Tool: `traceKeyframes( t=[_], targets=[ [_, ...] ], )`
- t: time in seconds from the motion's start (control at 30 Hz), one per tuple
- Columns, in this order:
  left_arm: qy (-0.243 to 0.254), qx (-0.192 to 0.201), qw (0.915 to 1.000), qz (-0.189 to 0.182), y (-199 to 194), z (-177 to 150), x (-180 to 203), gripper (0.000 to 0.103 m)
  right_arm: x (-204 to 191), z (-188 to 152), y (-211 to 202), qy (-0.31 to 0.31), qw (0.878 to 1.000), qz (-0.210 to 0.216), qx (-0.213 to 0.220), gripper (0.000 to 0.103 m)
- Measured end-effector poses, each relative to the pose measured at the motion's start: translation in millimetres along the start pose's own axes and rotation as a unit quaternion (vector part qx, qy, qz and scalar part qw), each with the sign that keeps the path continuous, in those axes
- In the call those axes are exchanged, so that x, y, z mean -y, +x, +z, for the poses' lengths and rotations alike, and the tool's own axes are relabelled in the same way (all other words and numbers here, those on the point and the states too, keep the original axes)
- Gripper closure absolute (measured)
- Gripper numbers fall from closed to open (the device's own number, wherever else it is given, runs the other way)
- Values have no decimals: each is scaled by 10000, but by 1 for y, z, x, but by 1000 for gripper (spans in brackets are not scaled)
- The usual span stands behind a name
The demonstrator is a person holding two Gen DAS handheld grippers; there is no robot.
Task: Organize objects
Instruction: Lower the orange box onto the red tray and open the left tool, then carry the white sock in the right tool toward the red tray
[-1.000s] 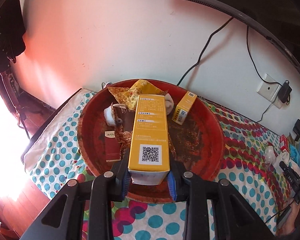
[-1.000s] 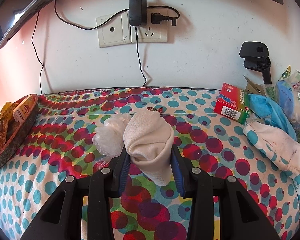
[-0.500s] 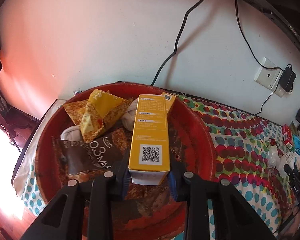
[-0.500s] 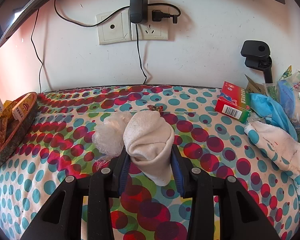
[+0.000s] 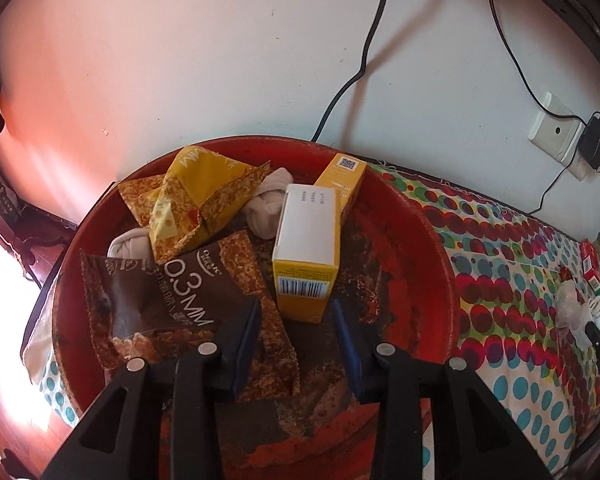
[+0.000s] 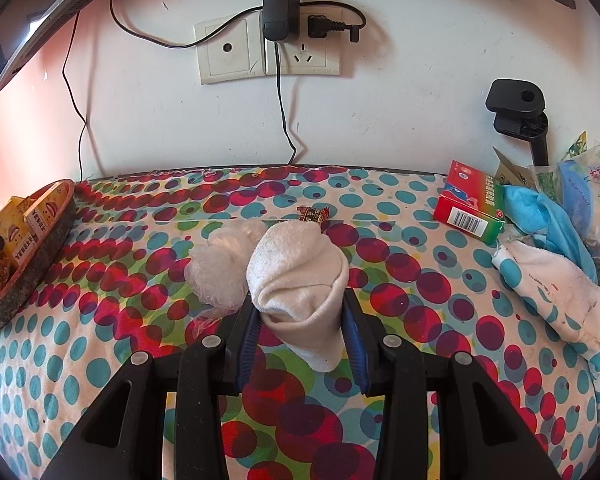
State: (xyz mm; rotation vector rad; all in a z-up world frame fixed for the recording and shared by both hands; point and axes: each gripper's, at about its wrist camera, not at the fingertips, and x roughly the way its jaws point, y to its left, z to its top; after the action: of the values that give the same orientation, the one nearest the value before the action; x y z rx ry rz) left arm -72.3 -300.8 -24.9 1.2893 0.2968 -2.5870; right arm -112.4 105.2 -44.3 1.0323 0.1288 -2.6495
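A yellow-and-white carton [image 5: 306, 252] lies in the red round tray [image 5: 428, 240], just beyond the tips of my left gripper [image 5: 296, 320]. The jaws are opening and the carton sits free of the pads. A second yellow box [image 5: 340, 176] leans behind it. My right gripper [image 6: 300, 328] is shut on a rolled white sock [image 6: 300, 280] above the spotted cloth [image 6: 100, 320]. A crumpled clear plastic wad [image 6: 220, 268] rests beside the sock on the left.
The tray also holds a brown snack packet [image 5: 160, 292], a yellow packet [image 5: 196, 196] and rolled socks [image 5: 268, 204]. To the right lie a red-green box [image 6: 470, 204], blue cloth [image 6: 540, 216], a spotted sock [image 6: 556, 292] and a small candy [image 6: 314, 214]. Cables hang from wall sockets [image 6: 268, 48].
My left gripper moved forward over the tray, opened and let go of the yellow carton, which now lies in the tray. The right gripper and its sock have not moved.
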Motion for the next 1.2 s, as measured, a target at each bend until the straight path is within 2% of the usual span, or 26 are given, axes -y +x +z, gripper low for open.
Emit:
traceKeyframes(
  t=[0.1, 0.2, 0.37, 0.5, 0.67, 0.83, 0.9, 1.03, 1.2],
  targets=[
    [-49, 182, 9996, 198, -18, -8, -4, 62, 0, 0, -1, -3, 10000, -4, 6, 65],
    [12, 552, 9980, 321, -44, -24, 4, 57, -1, 0, 0, -11, 10000, 1, -2, 65],
    [133, 1000, 9948, 113, -79, -62, 45, 51, 1, 0, -1, 27, 10000, 53, 26, 65],
    [214, 982, 9949, -130, -90, -89, 84, 48, 4, 0, 1, 78, 10000, 61, -7, 66],
    [-73, 749, 9959, -498, -85, -107, 106, 48, 3, 0, 1, 30, 10000, 4, 11, 66],
    [186, 790, 9964, -226, -81, -114, 111, 48, -2, 1, 3, -46, 9999, -104, -23, 66],
    [140, 923, 9956, -49, -82, -113, 105, 48, -3, 0, 2, -91, 9998, -159, -8, 66],
    [-44, 1060, 9943, -88, -82, -109, 90, 48, -8, 0, 1, -176, 9993, -335, 4, 66],
    [57, 1238, 9921, 203, -81, -107, 80, 48, -14, 0, 2, -315, 9982, -517, -23, 66]
  ],
)
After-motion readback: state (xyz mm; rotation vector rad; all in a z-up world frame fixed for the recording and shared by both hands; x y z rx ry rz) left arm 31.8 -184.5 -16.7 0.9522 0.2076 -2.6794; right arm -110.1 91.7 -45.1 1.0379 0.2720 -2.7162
